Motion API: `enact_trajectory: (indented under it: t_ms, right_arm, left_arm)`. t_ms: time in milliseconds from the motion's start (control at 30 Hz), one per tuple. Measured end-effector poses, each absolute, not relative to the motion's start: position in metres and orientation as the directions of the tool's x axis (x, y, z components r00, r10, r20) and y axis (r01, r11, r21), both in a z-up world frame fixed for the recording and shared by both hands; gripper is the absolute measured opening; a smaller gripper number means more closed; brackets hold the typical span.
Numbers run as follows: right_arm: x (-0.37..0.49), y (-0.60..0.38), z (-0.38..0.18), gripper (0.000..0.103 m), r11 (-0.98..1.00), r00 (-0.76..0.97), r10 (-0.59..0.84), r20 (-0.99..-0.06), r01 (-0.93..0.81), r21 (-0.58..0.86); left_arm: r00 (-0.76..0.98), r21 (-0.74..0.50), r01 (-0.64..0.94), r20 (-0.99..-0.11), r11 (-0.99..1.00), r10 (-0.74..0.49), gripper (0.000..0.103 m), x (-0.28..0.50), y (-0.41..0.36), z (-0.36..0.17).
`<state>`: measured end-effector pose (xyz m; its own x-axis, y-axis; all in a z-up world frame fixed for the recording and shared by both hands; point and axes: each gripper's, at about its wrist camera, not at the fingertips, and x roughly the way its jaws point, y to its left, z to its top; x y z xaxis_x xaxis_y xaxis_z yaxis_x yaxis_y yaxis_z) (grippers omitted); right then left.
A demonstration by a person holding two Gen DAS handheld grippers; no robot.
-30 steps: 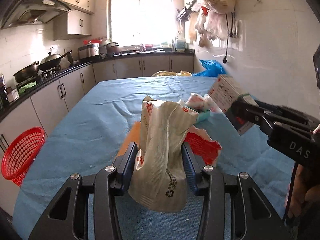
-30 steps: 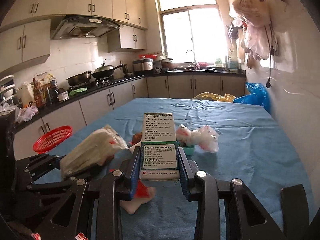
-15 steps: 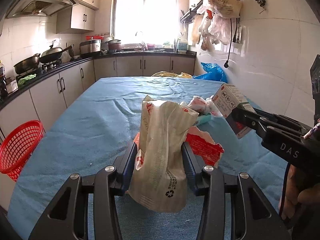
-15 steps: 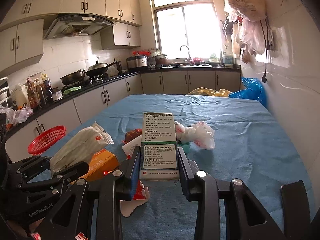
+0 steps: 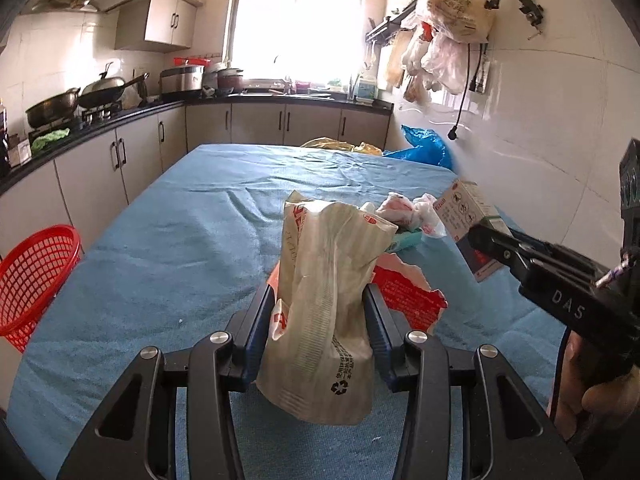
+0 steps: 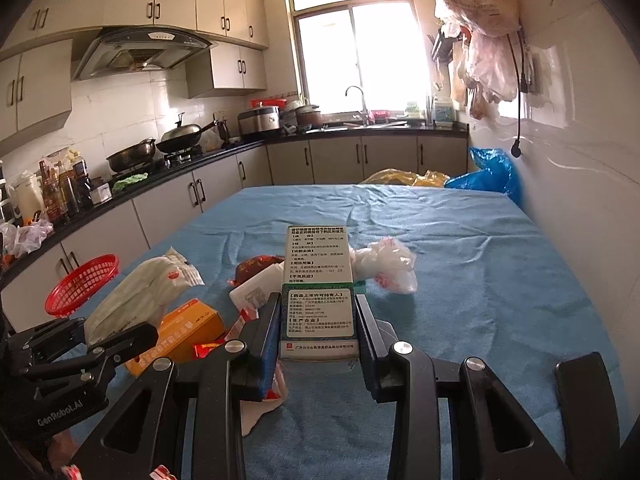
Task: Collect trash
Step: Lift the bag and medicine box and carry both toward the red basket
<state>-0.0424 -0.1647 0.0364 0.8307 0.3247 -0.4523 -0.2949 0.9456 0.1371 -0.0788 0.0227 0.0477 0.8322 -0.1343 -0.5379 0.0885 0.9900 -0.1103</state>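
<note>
My left gripper (image 5: 316, 312) is shut on a crumpled beige paper bag (image 5: 324, 296) and holds it above the blue table. The bag also shows in the right wrist view (image 6: 140, 296). My right gripper (image 6: 316, 320) is shut on a white and green medicine box (image 6: 318, 284), held above the table; the box also shows in the left wrist view (image 5: 464, 216). On the table lie an orange box (image 6: 188, 328), a red torn wrapper (image 5: 408, 296), a white packet (image 6: 256, 292), a brown packet (image 6: 256, 266) and a crumpled white plastic bag (image 6: 384, 264).
A red mesh basket (image 5: 32, 276) stands off the table's left edge, also in the right wrist view (image 6: 80, 290). The blue tablecloth (image 6: 460, 240) runs back to yellow and blue bags (image 6: 484, 174). Kitchen counter on the left, tiled wall on the right.
Both grippers have risen and drawn back a little with their loads. The left gripper has shifted left in the right wrist view, uncovering the orange box. Both holds are unchanged.
</note>
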Motion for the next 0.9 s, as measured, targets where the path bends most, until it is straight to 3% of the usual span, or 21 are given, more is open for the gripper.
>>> enact_trajectory:
  t_ms: [233, 900]
  right_arm:
    - [-0.054, -0.146, 0.035, 0.037, 0.908, 0.774, 0.418, -0.475, -0.360, 0.212]
    - [-0.060, -0.076, 0.036, 0.037, 0.857, 0.686, 0.502, -0.526, -0.477, 0.196]
  left_arm:
    - [0.852, -0.110, 0.036, -0.516, 0.993, -0.088, 0.044, -0.090, 0.049, 0.059]
    - [0.838, -0.145, -0.089, -0.546, 0.985, -0.005, 0.044, -0.106, 0.110, 0.052]
